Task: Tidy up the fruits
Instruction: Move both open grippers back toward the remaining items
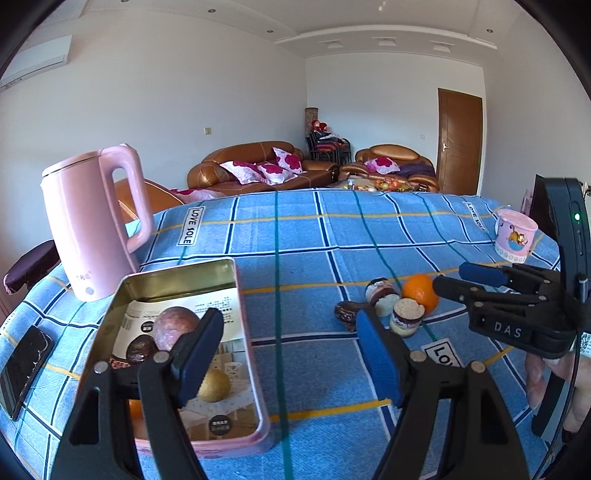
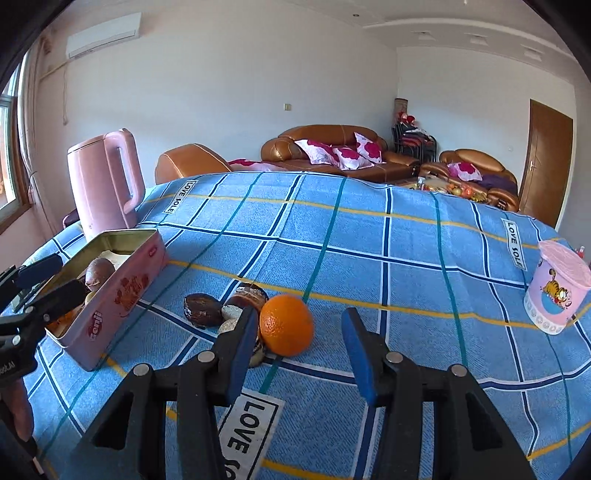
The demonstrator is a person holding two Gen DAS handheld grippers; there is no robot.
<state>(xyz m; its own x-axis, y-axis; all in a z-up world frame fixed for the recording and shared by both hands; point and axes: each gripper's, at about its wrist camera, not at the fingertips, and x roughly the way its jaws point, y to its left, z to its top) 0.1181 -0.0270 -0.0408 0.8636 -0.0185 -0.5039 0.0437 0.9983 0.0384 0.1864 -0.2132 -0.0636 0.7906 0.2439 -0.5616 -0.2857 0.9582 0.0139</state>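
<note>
A: Where's the orange point(image 2: 286, 325)?
B: Centre of the right wrist view, on the worktop point(image 2: 406, 266), just ahead of the right hand-held gripper point(image 2: 299, 350), slightly left of its gap. Jaws part open, empty.
A: Left hand-held gripper point(image 1: 288, 354)?
B: Wide, empty, by the tin point(image 1: 242, 314). Only its view shows fruit inside.

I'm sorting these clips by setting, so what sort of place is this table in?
Most likely a home living room. Brown leather sofas with flowered cushions stand behind the cloth-covered table, a wall air conditioner hangs near a window, and a pink electric kettle sits on the table.
</note>
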